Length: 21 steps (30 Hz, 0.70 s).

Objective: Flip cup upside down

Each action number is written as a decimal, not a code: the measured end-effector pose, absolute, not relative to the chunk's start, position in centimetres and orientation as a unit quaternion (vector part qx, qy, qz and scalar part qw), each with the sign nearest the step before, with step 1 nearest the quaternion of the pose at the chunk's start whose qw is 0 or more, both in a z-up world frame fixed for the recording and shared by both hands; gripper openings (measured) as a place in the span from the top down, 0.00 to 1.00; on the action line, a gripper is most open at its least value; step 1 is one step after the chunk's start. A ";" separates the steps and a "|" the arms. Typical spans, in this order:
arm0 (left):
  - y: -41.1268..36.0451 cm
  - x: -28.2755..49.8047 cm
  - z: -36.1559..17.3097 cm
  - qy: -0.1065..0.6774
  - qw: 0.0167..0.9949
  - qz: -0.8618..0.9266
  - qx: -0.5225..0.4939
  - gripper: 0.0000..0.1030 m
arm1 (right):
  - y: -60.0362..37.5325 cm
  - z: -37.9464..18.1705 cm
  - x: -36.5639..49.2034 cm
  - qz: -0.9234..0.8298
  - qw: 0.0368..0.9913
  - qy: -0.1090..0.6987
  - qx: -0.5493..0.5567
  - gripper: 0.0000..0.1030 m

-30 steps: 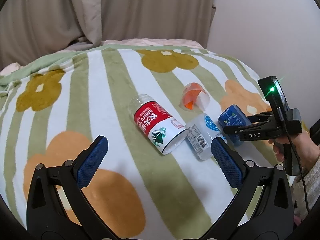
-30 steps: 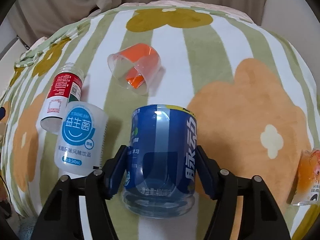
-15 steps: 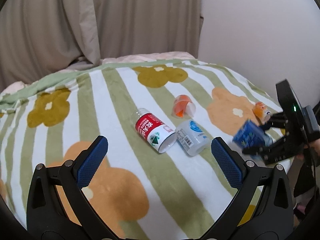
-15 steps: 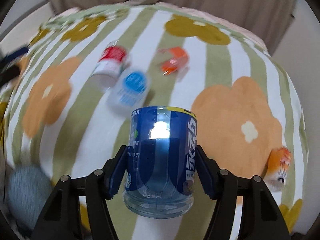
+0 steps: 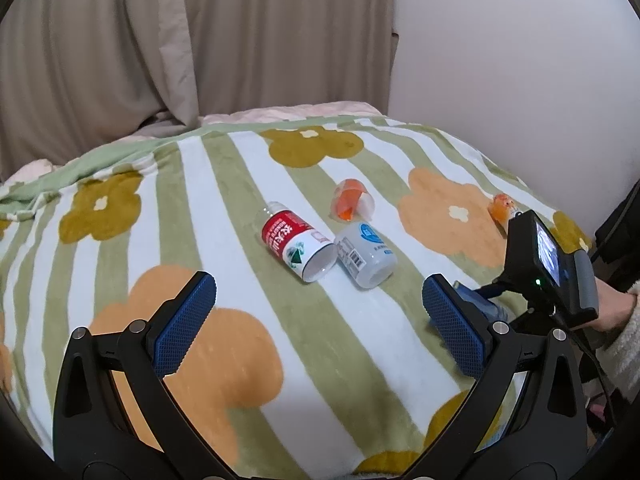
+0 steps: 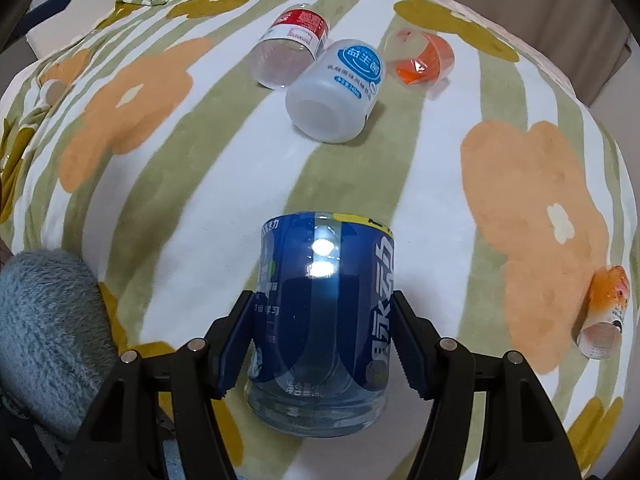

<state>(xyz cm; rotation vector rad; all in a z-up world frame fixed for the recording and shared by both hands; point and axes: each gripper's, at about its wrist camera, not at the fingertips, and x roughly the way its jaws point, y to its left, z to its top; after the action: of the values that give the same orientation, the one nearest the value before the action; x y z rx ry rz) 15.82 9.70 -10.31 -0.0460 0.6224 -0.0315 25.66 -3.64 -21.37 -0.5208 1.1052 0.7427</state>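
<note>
My right gripper [image 6: 322,340] is shut on a blue-labelled clear cup [image 6: 324,300], its thick closed base towards the camera and its open rim pointing away over the blanket. In the left wrist view the right gripper [image 5: 486,300] and a sliver of the blue cup [image 5: 478,304] show at the right, mostly hidden behind my left finger. My left gripper [image 5: 316,324] is open and empty, held above the blanket's near part.
On the flowered striped blanket [image 5: 224,208] lie a red-labelled cup [image 5: 298,242], a white blue-labelled cup [image 5: 364,254], an orange cup [image 5: 350,200] and a small orange-print cup [image 5: 502,206] near the right edge. A grey fluffy thing [image 6: 44,332] lies at the lower left.
My right gripper has carried the blue cup from beside the white cup back towards the near right of the blanket and turned it. The left gripper has pulled back and risen.
</note>
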 end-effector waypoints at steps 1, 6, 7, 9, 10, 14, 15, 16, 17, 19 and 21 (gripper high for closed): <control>9.6 15.8 -10.4 0.308 0.951 -0.016 -0.019 0.00 | -3.7 -21.3 25.5 0.343 0.758 0.505 -0.230 0.39; 8.7 15.9 -10.8 0.314 0.949 -0.031 0.004 0.00 | -4.0 -20.1 24.8 0.349 0.780 0.479 -0.200 0.05; 8.1 15.9 -10.7 0.313 0.949 -0.041 0.023 0.00 | -4.4 -19.5 24.5 0.348 0.788 0.470 -0.192 0.05; 7.2 16.0 -10.4 0.311 0.946 -0.065 0.056 0.00 | -5.4 -18.1 23.8 0.345 0.804 0.452 -0.173 0.05; 6.4 16.2 -10.1 0.311 0.942 -0.095 0.086 0.00 | -6.0 -17.2 23.3 0.343 0.813 0.440 -0.164 0.05; 1.6 16.9 -9.0 0.296 0.902 -0.221 0.222 0.00 | -10.0 -12.7 19.9 0.329 0.851 0.391 -0.119 0.05; 0.7 17.1 -9.0 0.295 0.892 -0.238 0.245 0.00 | -11.2 -11.6 18.8 0.324 0.861 0.378 -0.102 0.05; -1.4 17.6 -9.6 0.297 0.865 -0.273 0.299 0.00 | -12.2 -10.6 18.1 0.319 0.870 0.365 -0.088 0.05; -2.8 17.9 -10.2 0.298 0.847 -0.290 0.332 0.00 | -13.2 -9.7 17.1 0.312 0.881 0.348 -0.075 0.05; -5.4 18.6 -12.1 0.304 0.799 -0.320 0.409 0.00 | -15.1 -8.0 14.5 0.292 0.904 0.308 -0.048 0.05; -7.7 19.1 -14.9 0.298 0.741 -0.338 0.499 0.00 | -16.4 -7.0 12.6 0.279 0.918 0.281 -0.025 0.05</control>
<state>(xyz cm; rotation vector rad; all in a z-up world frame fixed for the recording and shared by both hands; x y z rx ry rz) 19.11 -7.75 -14.91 1.0940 0.6528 -0.7412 12.63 -16.43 -7.00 -0.0521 0.5789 0.5730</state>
